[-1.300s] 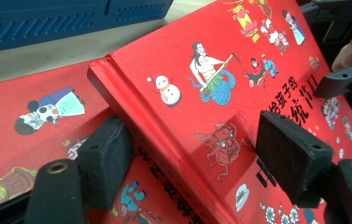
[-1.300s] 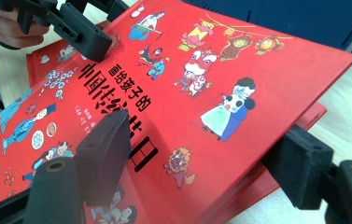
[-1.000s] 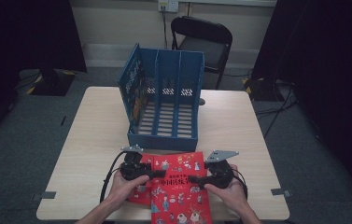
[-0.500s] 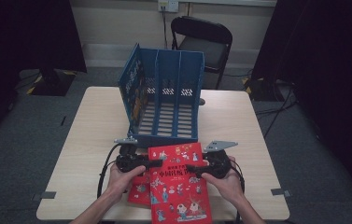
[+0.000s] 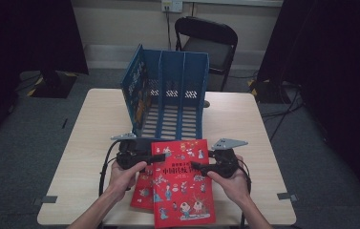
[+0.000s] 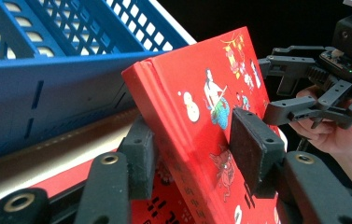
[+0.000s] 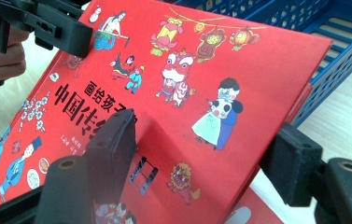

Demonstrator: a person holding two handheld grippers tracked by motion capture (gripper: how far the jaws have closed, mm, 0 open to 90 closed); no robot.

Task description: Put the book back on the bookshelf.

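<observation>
Two tongs grip one red picture book, one at each side edge. Left tongs [image 5: 161,156] have just been closing, pads now pressed on front cover and back near spine. Right tongs [image 5: 195,167] clamp opposite edge. Red picture book [image 5: 181,183] tilted, raised off second red book [image 5: 142,193] lying flat beneath on desk [image 5: 99,124]. Blue file rack [image 5: 170,93] just beyond book's top edge.
</observation>
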